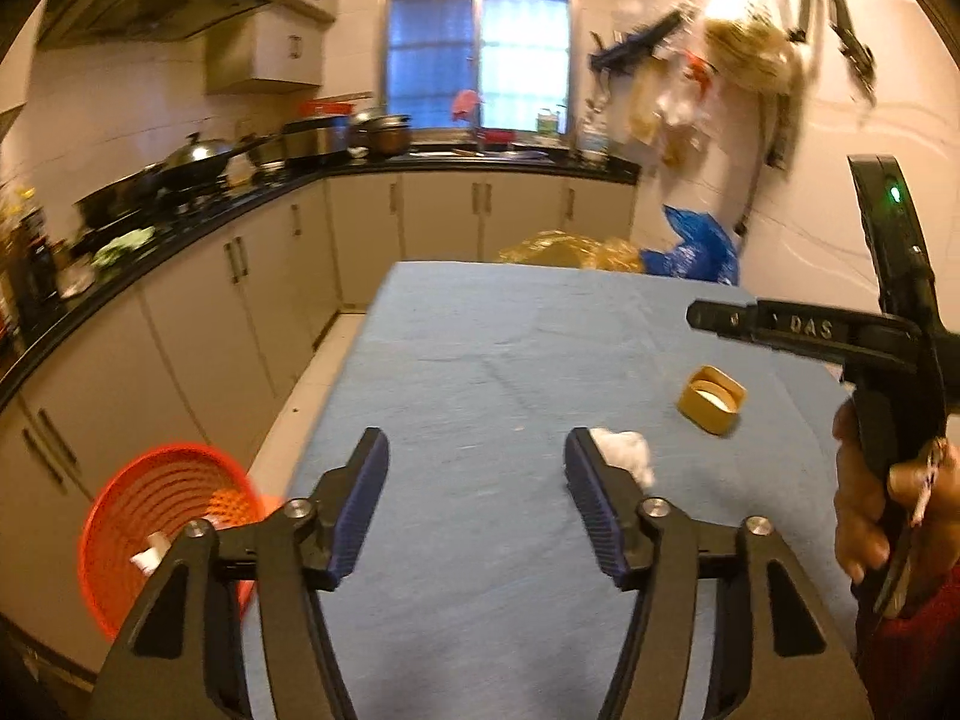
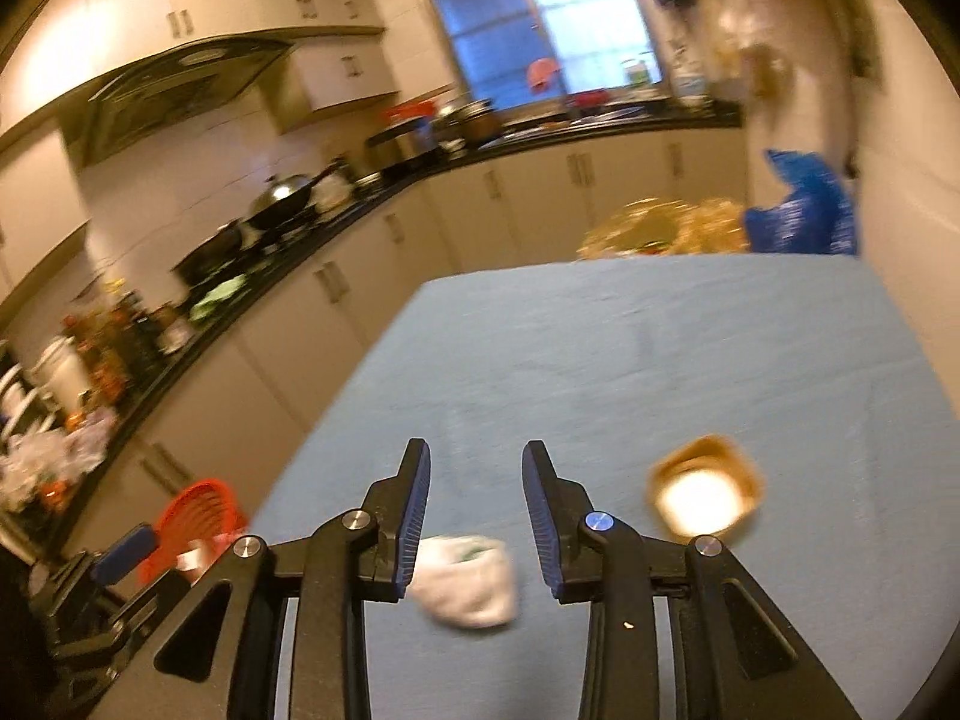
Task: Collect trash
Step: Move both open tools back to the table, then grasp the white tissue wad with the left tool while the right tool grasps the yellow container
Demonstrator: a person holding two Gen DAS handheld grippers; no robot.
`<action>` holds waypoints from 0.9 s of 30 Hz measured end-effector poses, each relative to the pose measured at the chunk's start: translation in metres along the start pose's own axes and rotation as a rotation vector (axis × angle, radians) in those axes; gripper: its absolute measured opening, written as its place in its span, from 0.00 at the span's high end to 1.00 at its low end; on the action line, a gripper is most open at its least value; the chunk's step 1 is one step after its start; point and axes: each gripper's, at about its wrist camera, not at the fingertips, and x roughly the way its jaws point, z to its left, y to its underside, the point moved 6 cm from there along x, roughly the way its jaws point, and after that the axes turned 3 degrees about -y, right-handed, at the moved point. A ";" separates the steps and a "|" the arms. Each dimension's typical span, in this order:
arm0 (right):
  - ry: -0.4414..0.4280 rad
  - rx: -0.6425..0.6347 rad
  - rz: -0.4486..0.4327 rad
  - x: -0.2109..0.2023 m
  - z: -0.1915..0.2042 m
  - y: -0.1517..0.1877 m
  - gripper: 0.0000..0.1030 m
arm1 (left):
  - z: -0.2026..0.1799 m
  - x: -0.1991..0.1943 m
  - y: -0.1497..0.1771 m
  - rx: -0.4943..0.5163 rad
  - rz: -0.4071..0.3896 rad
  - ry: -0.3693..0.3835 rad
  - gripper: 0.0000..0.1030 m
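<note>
My left gripper (image 1: 477,450) is open above the near end of the blue-clothed table (image 1: 480,330), with nothing between its fingers. A crumpled white paper wad (image 1: 624,453) lies just outside its right finger. A small yellow box (image 1: 711,399) stands further right. Beside the table's left edge, on the floor, sits an orange basket (image 1: 162,516) with a white scrap inside. A hand (image 1: 870,510) holds my right gripper (image 2: 477,456), which is open over the cloth. The paper wad (image 2: 465,582) lies on the cloth below the gap between its fingers, untouched. The yellow box (image 2: 705,492) is to its right.
A black kitchen counter (image 1: 198,216) with a wok and pots runs along the left and back. Yellow (image 1: 570,249) and blue plastic bags (image 1: 696,246) sit beyond the table's far end. The right wall has hanging items. A narrow floor aisle separates table and cabinets.
</note>
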 end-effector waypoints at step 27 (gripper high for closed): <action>0.209 0.195 0.189 0.045 -0.156 0.029 0.62 | -0.073 0.138 0.025 -0.037 0.312 0.098 0.24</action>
